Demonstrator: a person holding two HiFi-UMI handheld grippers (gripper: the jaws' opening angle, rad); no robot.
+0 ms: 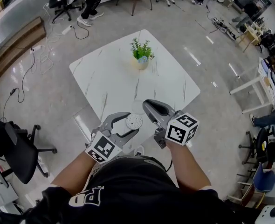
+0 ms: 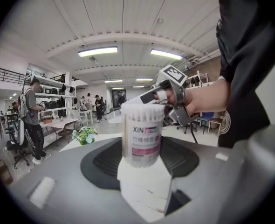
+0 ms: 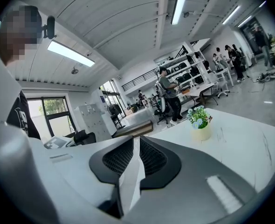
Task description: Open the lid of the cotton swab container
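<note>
Pinching the cotton swab container [image 2: 142, 130] in the left gripper [image 1: 133, 123] fingers; apparently yet to remove the lid [image 2: 142, 108], with right gripper [image 3: 134, 146] fingers nearly pressed together, empty.

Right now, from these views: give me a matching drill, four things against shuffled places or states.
Things:
1. cotton swab container
2. right gripper
3. potted plant
4. black office chair

Places or states:
A. on the floor, left of the table in the head view
B. on the far part of the white table
C. clamped upright in the left gripper
D. fingers close together, nothing between them

Pairs: 1-C, 2-D, 3-B, 4-A
</note>
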